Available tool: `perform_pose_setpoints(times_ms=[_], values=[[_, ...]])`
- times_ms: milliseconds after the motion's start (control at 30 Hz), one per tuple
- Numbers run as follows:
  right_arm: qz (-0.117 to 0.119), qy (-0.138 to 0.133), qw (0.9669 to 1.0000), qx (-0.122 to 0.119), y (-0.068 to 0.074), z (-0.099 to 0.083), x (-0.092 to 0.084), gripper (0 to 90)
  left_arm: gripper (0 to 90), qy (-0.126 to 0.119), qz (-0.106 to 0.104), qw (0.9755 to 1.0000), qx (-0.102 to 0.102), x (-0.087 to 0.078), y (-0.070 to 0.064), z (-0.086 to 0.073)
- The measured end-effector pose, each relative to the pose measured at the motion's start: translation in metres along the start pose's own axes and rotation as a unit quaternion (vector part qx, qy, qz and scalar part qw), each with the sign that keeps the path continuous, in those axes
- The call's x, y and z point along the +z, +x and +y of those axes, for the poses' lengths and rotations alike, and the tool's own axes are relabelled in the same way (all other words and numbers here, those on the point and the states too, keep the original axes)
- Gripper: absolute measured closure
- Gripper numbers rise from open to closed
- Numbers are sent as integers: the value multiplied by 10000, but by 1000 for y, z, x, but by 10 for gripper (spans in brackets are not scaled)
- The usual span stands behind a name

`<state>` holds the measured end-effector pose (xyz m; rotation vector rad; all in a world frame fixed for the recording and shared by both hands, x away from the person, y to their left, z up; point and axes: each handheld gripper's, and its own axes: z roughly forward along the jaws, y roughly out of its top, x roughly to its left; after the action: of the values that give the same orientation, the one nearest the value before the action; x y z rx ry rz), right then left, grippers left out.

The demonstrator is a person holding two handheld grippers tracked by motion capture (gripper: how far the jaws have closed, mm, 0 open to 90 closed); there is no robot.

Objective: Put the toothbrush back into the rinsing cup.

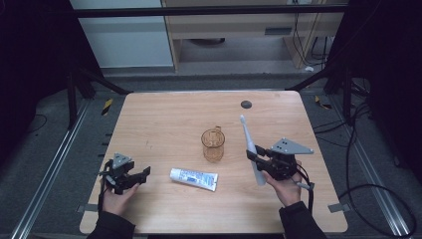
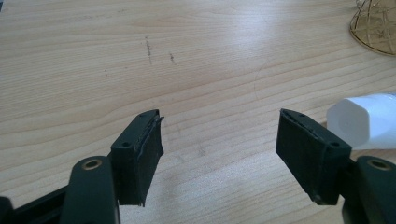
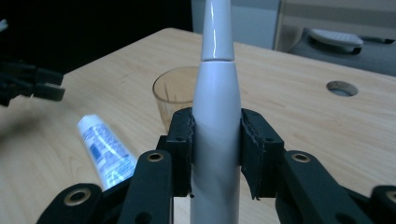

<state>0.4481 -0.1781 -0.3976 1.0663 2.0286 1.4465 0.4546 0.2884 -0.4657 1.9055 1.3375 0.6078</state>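
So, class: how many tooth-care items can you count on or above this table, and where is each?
2. The white electric toothbrush is gripped in the right gripper, raised beside the amber glass cup. The toothpaste tube lies flat on the table, between the two hands. None seems hidden.

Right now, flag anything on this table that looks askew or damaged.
Nothing spilled or broken. The toothpaste tube lies flat, the amber glass cup stands upright, and the right gripper clamps the electric toothbrush.
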Motion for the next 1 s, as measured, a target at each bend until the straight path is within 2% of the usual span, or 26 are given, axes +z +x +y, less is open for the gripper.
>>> perform_pose_setpoints(times_ms=[200, 400, 667, 1000], values=[[-212, -403, 9985, 298, -3, 8, 6, 667, 306, -7, 3, 10000, -14, 0, 0, -1], [-466, -690, 9958, 371, -3, 17, 14, 667, 306, -18, 10, 10000, 0, 0, 0, -1], [-673, -1133, 9896, 572, -5, 27, 22, 667, 307, -26, 14, 10000, -21, 0, 0, -1], [-845, -1446, 9836, 672, -3, 36, 36, 667, 307, -30, 20, 10000, -25, 0, 0, -1]])
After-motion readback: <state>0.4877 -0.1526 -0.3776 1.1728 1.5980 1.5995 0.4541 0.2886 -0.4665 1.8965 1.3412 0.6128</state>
